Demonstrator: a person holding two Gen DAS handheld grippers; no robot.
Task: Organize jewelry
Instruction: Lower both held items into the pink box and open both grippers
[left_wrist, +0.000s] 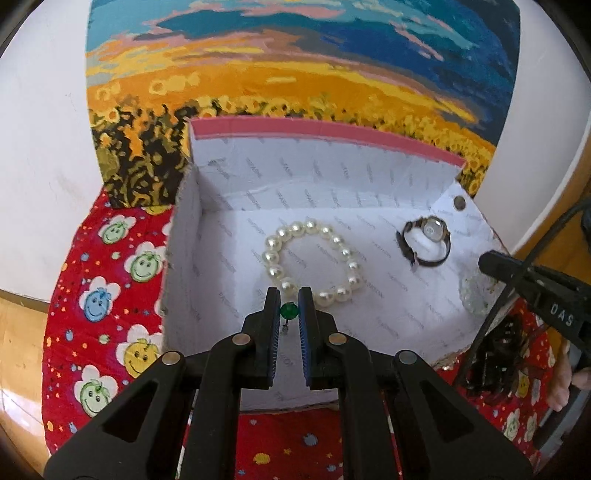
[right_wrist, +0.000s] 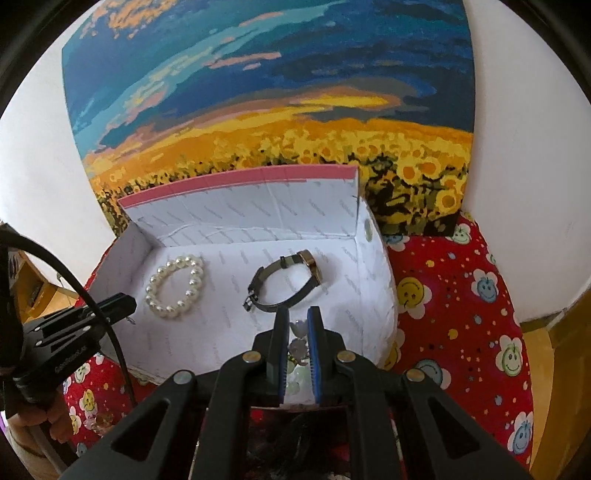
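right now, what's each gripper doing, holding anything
Left gripper: jaws closed on a green bead earring, over the white box.
Right gripper: jaws closed on a clear crystal bracelet.

My left hand-held gripper points forward and down, its two fingers drawn close with a small green bead pinched between them. My right hand-held gripper reaches in from the other side, its fingers likewise nearly together around a pale, clear trinket. My fingertips show at each handle.
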